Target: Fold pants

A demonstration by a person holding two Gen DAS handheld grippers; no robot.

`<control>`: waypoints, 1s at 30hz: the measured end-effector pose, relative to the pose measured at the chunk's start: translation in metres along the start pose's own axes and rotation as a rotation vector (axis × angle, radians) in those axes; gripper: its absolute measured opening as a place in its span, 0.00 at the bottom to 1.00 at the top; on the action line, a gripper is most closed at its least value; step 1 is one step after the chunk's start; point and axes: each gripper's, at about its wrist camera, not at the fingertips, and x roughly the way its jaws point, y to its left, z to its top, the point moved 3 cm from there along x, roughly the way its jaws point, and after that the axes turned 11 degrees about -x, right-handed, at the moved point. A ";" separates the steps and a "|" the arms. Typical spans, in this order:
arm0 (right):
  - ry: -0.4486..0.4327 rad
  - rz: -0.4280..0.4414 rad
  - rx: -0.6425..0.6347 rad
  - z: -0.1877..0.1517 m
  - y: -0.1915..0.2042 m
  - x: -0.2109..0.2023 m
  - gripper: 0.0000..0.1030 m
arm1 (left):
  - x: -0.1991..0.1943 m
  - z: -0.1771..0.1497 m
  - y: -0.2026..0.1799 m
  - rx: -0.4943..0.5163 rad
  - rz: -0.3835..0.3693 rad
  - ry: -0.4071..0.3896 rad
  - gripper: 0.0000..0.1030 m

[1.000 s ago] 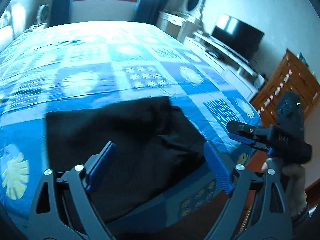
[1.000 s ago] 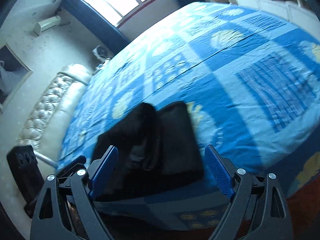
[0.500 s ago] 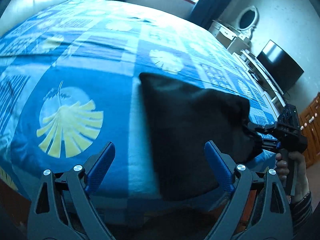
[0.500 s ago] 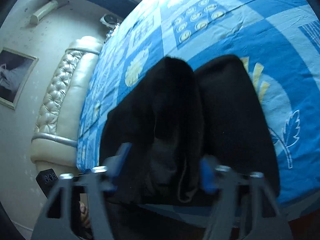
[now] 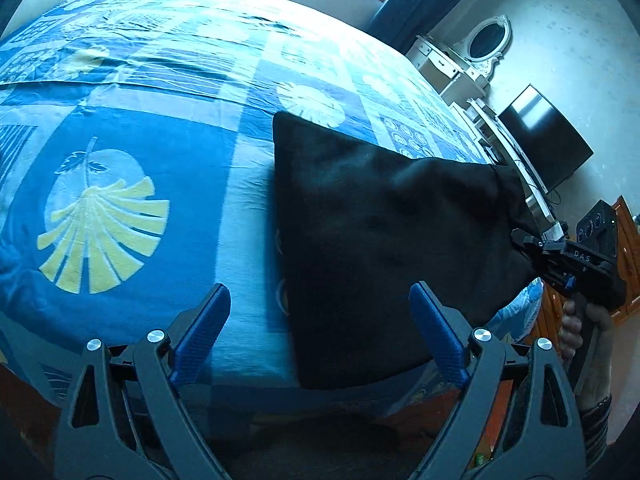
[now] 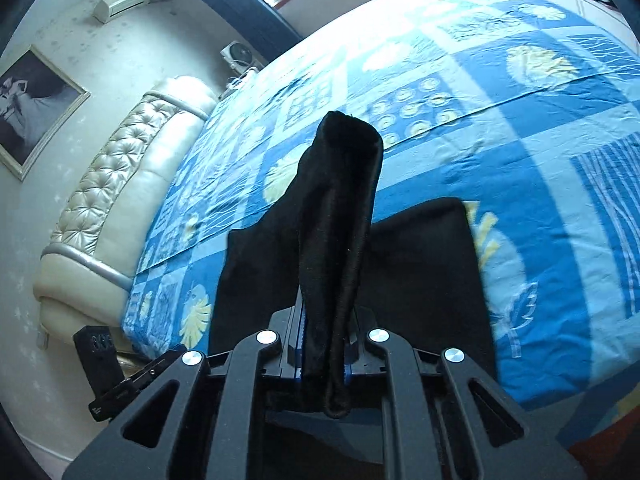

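Observation:
Black pants (image 5: 372, 232) lie folded on the blue patterned bed, near its front edge. My left gripper (image 5: 320, 332) is open and empty, hovering over the bed edge just left of the pants. My right gripper (image 6: 322, 344) is shut on a bunched edge of the pants (image 6: 336, 216) and lifts it off the bed; the lifted cloth stands up in front of the camera. In the left wrist view the right gripper (image 5: 532, 248) pinches the pants' right end.
The bed (image 5: 120, 168) fills both views, with a padded cream headboard (image 6: 120, 184). A TV (image 5: 544, 136), white dresser (image 5: 452, 68) and wooden cabinet (image 5: 624, 248) stand to the right of the bed.
My right gripper has closed on the pants' edge and raised it. My left gripper has swung left and stays open.

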 end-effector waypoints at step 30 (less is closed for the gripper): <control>-0.074 0.224 0.360 -0.062 -0.115 0.017 0.14 | 0.052 -0.009 0.012 0.003 0.087 0.143 0.92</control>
